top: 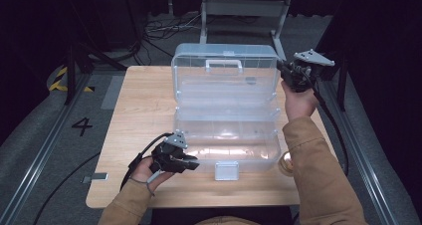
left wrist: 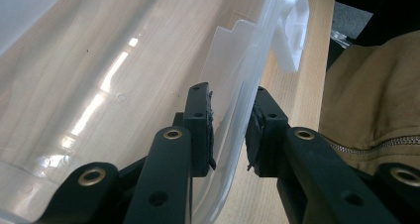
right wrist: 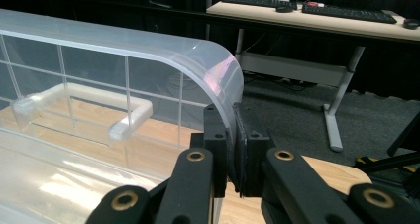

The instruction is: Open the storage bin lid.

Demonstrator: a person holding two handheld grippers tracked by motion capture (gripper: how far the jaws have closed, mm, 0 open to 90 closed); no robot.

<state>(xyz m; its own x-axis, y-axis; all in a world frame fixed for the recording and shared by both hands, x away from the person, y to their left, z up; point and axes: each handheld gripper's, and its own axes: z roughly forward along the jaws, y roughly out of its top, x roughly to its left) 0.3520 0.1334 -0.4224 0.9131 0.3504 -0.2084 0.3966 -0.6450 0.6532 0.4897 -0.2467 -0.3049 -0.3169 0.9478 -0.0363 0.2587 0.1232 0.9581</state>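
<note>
A clear plastic storage box point(top: 226, 110), glossy and smooth, catches streaks of light on its walls; its handle point(top: 224, 64) and front latch point(top: 226, 170) look frosted and whiter. The bench point(top: 144, 110) beneath is pale wood with visible grain and a satin finish. Both tools, left point(left wrist: 230, 130) and right point(right wrist: 232, 149), are matt black plastic with brass-coloured rivets and rough pads. The person's sleeve point(top: 323, 175) is tan woven cloth.

Clear plastic box point(top: 226, 110), pale wood table point(top: 144, 110), black hand-held gripper point(top: 191, 161), tan sleeve point(top: 323, 180)
</note>
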